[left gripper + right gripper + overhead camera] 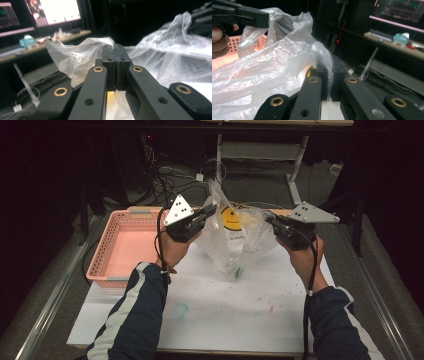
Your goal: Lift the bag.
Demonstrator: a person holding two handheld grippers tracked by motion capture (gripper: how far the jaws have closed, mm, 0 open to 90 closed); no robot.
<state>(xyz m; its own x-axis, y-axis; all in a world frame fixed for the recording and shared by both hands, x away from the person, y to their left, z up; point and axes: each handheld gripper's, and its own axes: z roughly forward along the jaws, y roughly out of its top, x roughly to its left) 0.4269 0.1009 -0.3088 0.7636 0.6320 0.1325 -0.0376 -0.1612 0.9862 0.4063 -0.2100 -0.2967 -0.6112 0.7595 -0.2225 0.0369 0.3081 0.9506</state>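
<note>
Plastic bag (235, 237) held up between two grippers, above the white table (225, 315).
Left gripper (212, 210) and right gripper (270, 218) each clamp a mouth edge. Thin film could slip or tear if pulled apart harder; the small green item (236, 271) inside might spill, missing the pink basket (125, 247).

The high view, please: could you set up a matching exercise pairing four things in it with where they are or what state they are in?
Things:
1. plastic bag
2. pink basket
3. left tool
4. small ring

Places or states:
A. lying on the white sheet near the left sleeve
B. held up between both tools
C. standing at the table's left edge
D. shut on the bag's left edge

Pairs: 1-B, 2-C, 3-D, 4-A
</note>
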